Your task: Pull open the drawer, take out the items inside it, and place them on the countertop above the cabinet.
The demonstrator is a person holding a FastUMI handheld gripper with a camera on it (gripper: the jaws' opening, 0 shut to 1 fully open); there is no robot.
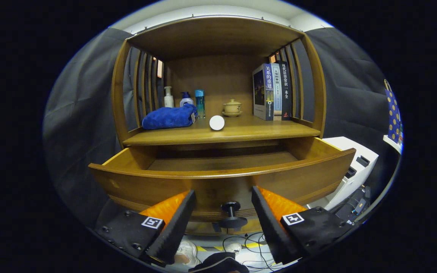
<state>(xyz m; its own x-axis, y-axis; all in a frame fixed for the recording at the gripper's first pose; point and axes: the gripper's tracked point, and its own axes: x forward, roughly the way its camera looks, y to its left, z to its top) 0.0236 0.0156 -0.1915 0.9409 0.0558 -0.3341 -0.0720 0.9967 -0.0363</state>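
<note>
Claw wide open at the drawer knob

The claw (223, 197) grips nothing; the black knob (232, 214) sits between its fingers. The drawer (222, 178) is pulled out, its front hiding the near inside.

The scene is rather dim and warm in colour. Light comes from above and from the front, so the countertop (241, 131) and the front edge of the drawer (222, 178) look bright, while the back of the shelf space is darker. The inside of the drawer lies in soft shadow. A white round object (217, 123) on the countertop is almost overexposed. The orange sides of the gripper (223, 212) glow strongly, and its fingers, held apart, are a little soft in focus. The fisheye lens bends straight wood edges into curves, most near the rim. The books (273, 93) stay sharp. The dark cloth walls show little detail.
</note>
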